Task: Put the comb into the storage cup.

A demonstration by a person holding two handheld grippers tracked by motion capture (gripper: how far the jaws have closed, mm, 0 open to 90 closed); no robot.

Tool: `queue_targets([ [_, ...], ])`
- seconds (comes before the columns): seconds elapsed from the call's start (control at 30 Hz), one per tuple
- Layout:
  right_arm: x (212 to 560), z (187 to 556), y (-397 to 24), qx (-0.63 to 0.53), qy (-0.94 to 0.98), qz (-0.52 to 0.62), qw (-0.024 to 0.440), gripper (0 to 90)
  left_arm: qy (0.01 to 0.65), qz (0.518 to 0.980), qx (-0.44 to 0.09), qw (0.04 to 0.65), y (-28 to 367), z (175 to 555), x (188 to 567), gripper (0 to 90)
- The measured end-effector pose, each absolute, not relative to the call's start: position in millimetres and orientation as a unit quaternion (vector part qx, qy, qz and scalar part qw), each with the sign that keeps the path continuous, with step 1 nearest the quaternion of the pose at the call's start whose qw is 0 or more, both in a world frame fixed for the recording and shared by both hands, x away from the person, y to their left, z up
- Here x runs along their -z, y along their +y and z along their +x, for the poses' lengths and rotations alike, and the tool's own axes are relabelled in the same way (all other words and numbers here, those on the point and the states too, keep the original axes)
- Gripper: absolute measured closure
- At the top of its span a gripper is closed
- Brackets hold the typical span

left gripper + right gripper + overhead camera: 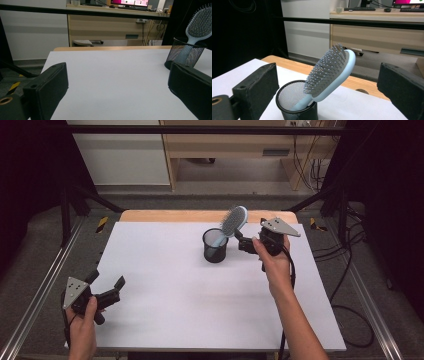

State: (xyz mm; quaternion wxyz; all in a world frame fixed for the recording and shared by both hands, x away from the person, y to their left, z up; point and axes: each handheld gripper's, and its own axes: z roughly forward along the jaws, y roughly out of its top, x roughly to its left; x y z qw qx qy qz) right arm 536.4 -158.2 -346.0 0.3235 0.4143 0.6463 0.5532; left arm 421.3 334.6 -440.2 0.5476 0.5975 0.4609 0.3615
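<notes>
A light-blue hairbrush [234, 221] stands handle-down in a black mesh cup [215, 246] at the far middle of the white table [200, 295], its bristled head leaning right over the rim. My right gripper [241, 242] is open just right of the cup, at the brush head. In the right gripper view the brush [332, 72] and cup [294, 107] sit between the wide-apart jaws, untouched. My left gripper [107, 280] rests open and holds nothing near the front left corner. The left gripper view shows the cup [183, 55] and brush [200, 25] far off at the right.
Bare white table top spans the middle and front. A wooden strip [200, 215] edges the far side. Black frame bars [200, 129] and metal rails [40, 290] surround the table. Cables [350, 320] lie on the floor at the right.
</notes>
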Motion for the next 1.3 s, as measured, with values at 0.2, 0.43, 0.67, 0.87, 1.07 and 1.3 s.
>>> queue_targets([
  [0.2, 343.2, 533.7, -158.8, -0.559, 0.644, 0.410, 0.322, 3.8, 0.450, 0.601, -0.363, 0.552, 333.2, 420.9, 438.2, 1.9],
  [0.43, 337.5, 525.5, -166.5, -0.566, 0.635, 0.409, 0.331, 3.9, 0.448, 0.600, -0.359, 0.556, 334.2, 419.9, 437.2, 1.7],
  [0.67, 333.0, 518.8, -178.5, -0.566, 0.632, 0.406, 0.339, 3.7, 0.443, 0.605, -0.354, 0.559, 332.6, 420.1, 437.7, 1.8],
  [0.87, 328.4, 512.2, -190.1, -0.571, 0.629, 0.406, 0.336, 3.3, 0.427, 0.612, -0.354, 0.563, 330.6, 418.8, 436.5, 1.4],
  [1.07, 328.0, 504.5, -203.5, -0.583, 0.616, 0.414, 0.329, 3.1, 0.422, 0.610, -0.353, 0.570, 332.6, 417.4, 434.2, 1.4],
  [1.3, 330.6, 497.5, -215.2, -0.585, 0.611, 0.417, 0.333, 3.1, 0.416, 0.612, -0.358, 0.570, 333.8, 413.9, 431.8, 1.4],
])
